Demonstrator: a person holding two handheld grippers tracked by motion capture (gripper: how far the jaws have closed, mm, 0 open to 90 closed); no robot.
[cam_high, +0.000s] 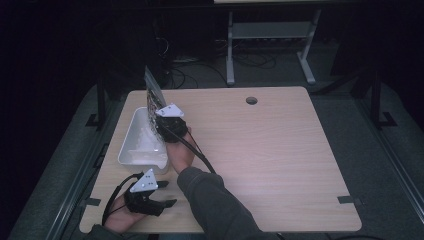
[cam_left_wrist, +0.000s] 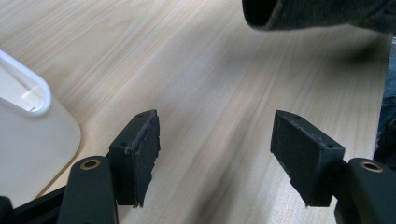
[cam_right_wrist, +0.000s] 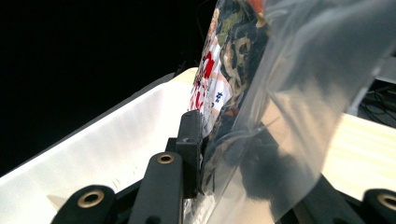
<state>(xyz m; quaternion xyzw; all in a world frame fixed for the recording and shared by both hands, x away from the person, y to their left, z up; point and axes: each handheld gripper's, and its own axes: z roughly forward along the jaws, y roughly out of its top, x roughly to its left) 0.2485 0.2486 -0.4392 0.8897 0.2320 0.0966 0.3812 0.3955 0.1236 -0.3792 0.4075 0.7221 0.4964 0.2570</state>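
table (cam_high: 280, 150): light wood | floor (cam_high: 380, 165): grey carpet | rear: dark, metal frame (cam_high: 270, 35), cables (cam_high: 200, 75)

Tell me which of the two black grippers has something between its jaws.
The right gripper, over the white plastic tub, holds a printed clear plastic bag; the left gripper gapes with nothing inside.

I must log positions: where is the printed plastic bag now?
High view: the printed plastic bag stands upright at the table's left, in the right gripper, over the white tray's far end.

black gripper (cam_high: 167, 131), grey plate, dark sleeve (cam_high: 215, 205)
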